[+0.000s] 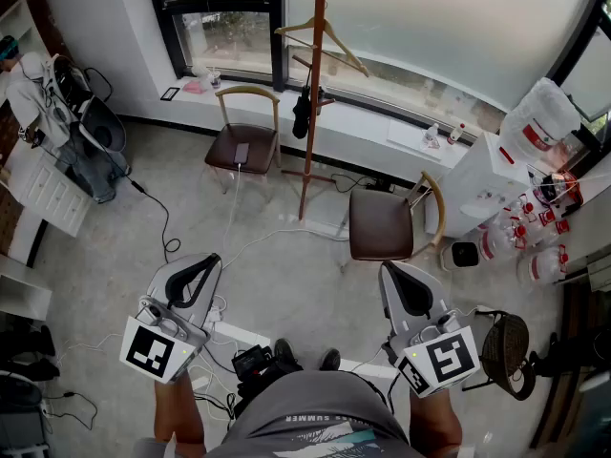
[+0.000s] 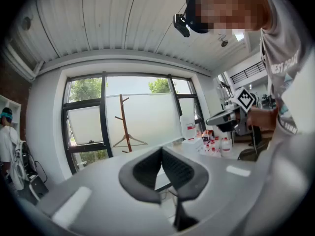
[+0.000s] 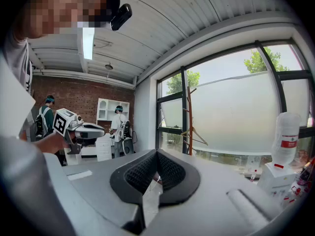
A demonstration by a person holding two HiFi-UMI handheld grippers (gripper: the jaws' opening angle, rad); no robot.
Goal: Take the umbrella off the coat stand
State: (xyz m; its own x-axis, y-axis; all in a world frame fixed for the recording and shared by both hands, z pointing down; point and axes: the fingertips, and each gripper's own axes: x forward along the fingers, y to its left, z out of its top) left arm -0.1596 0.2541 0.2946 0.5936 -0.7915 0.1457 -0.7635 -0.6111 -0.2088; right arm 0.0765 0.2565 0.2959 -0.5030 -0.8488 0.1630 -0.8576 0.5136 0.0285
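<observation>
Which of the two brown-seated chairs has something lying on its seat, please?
The chair left of the coat stand, nearer the window: a small flat object lies on its seat, whereas the right chair has a bare seat.

The only word that reads clearly is "SUMMER", in pale capitals on the person's grey shirt (image 1: 320, 420); the letters before it are cut off. The red label on the big white bottle (image 3: 287, 132) is too blurred to read. The left cube (image 1: 156, 348) and the right cube (image 1: 447, 358) bear black-and-white square markers, without letters.
</observation>
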